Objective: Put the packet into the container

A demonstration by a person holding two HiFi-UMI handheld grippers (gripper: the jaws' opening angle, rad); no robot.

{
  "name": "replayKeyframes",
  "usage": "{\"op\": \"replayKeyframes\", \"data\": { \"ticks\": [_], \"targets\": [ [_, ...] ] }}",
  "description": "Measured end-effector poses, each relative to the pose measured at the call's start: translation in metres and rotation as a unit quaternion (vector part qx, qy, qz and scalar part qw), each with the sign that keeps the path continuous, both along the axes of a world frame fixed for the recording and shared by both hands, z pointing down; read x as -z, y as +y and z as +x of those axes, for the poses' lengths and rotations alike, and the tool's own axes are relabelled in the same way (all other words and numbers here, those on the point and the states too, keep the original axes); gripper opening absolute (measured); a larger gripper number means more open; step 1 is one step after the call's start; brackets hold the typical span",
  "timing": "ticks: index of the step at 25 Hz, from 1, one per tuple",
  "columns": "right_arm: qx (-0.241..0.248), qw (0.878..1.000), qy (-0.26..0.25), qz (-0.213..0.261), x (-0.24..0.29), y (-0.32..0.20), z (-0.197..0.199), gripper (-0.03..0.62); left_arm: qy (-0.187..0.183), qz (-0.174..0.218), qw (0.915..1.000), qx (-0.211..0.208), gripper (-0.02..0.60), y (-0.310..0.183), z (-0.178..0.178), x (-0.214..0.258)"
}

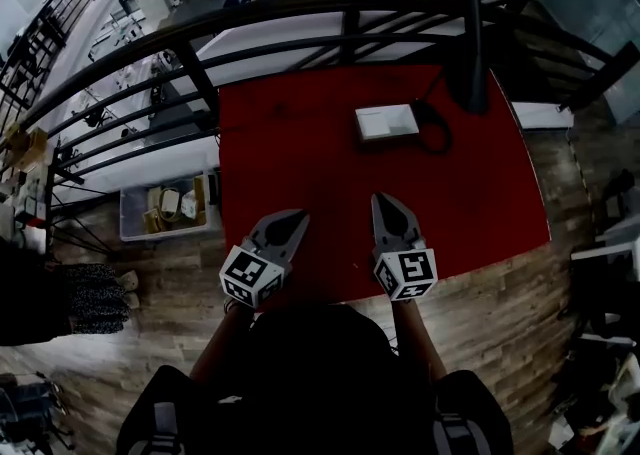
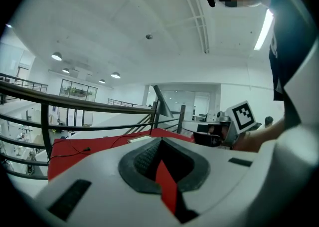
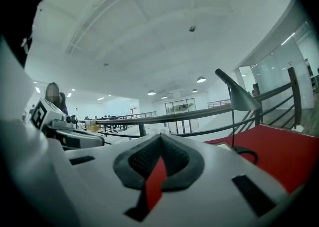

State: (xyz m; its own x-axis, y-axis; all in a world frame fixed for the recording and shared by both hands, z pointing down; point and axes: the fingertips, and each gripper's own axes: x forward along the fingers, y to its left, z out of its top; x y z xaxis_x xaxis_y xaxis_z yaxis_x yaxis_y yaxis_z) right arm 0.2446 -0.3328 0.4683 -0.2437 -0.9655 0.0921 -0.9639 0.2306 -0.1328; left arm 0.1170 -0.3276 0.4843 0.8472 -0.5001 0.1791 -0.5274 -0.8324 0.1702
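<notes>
Both grippers sat over the near edge of the red tabletop [image 1: 300, 143], touching nothing. On the left gripper [image 1: 287, 223] the jaws met at the tips w/ only red tabletop showing thru the gap behind them, so nothing held. The right gripper [image 1: 391, 211] was fully closed too & empty. The only candidate for the task's thing was a flat white rectangular item [image 1: 387, 122] lying well ahead of the right gripper toward the far edge, just beside a black cable [image 1: 437, 133] and near the desk lamp [image 1: 470, 73]. Couldn't tell if it was the packet or the container, and no second item showed on the tabletop. Step in hand looked like the first reach, w/ nothing placed yet. To do it well: open the jaws before arriving, come in low & level, approach from the side away from the cable, and take an edge w/o snagging the cable or bumping the lamp
</notes>
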Motion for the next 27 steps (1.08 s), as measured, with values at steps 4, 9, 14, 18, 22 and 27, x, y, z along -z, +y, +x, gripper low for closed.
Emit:
{"op": "replayKeyframes", "data": {
  "ticks": [4,9,14,18,22,27],
  "targets": [
    [0.016,1.0,0.007,-0.003,0.006,0.023,-0.018,0.02,0.007,0.015,0.9999,0.001,0.003,0.006,-0.006,0.005],
    [0.021,1.0,0.011,0.003,0.012,0.036,-0.027,0.02,0.01,0.012,0.9998,-0.01,0.003,0.019,-0.007,0.016],
    [0.024,1.0,0.003,0.008,0.02,0.045,-0.037,0.02,0.014,0.02,0.9996,-0.014,0.003,0.026,-0.011,0.02],
    [0.024,1.0,0.009,0.013,0.024,0.05,-0.044,0.02,0.016,0.02,0.9995,-0.018,0.003,0.031,-0.015,0.022],
    [0.018,1.0,0.007,0.023,0.028,0.056,-0.049,0.02,0.032,0.006,0.9993,-0.021,0.004,0.035,-0.019,0.024],
    [0.021,0.999,0.006,0.027,0.031,0.059,-0.06,0.02,0.029,0.004,0.9994,-0.02,0.003,0.039,-0.025,0.02]
  ]
}}
